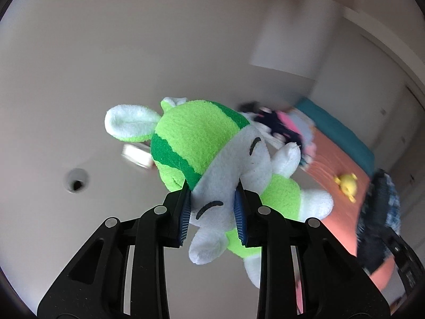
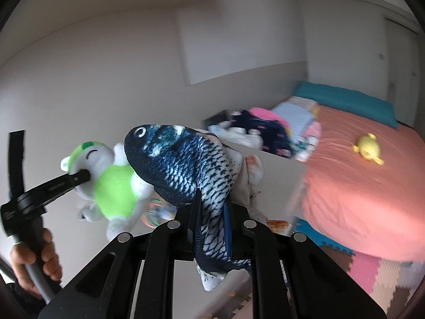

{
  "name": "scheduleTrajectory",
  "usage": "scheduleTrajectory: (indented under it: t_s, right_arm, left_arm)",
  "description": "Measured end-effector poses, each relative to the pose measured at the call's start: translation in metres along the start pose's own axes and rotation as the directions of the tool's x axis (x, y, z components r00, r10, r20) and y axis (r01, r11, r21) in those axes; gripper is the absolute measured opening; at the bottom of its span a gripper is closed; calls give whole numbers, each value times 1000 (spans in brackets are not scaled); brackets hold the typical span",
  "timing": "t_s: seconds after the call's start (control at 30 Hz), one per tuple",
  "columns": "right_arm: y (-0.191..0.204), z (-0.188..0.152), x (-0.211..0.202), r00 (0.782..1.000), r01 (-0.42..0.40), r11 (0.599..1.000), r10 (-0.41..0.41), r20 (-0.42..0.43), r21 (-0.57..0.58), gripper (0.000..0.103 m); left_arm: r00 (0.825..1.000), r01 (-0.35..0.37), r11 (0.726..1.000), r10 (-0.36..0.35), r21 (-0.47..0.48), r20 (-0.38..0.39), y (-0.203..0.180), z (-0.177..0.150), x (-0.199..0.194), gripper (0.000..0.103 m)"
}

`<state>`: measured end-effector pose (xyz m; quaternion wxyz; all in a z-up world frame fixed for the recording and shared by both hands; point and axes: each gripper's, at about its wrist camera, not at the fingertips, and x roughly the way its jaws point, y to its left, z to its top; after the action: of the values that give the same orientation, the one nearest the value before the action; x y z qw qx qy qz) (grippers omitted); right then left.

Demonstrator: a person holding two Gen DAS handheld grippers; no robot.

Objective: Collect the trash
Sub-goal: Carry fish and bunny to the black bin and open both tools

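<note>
Gripping two plush toys (image 1: 212, 164), one per claw (image 1: 212, 212)

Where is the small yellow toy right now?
The yellow toy lies on the pink bed, right side of both views, beyond the clothes pile.

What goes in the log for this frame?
left gripper: shut on plush bunny | right gripper: shut on plush fish | both lifted

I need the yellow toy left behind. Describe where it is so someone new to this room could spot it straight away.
Find the bed with the coral-pink cover and the teal pillow at its head. The small yellow plush toy lies alone on the open cover, well apart from the pile of clothes at the bed's near edge. It is the only yellow thing there.
</note>
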<state>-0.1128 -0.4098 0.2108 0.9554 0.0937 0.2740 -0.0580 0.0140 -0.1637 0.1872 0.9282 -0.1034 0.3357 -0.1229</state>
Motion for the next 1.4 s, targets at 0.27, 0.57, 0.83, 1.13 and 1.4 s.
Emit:
scheduleTrajectory:
  t_s: [0.27,0.57,0.83,1.13,1.4]
  right_arm:
    - [-108,-55,-43,981,192,973,-190,-32,127,15]
    - [-221,-138,-85,925,379,880,-353,-140,287,16]
    - [-279,-195,-99,877,477,799,-411,-247,366,17]
    - [-301,-224,-103,813,580,723,-486,-320,375,71]
    - [-299,-216,-110,818,574,726,-493,-294,380,71]
  left_arm:
    - [979,190,961,-171,199,-108,-132,-75,14,29]
    - [911,375,863,-274,339,-309,-248,-183,38,30]
    - [838,486,752,-256,446,-481,-307,-275,62,32]
    - [824,522,650,-218,553,-523,-335,-327,56,98]
    - [836,510,658,-229,554,-498,-332,-319,46,98]
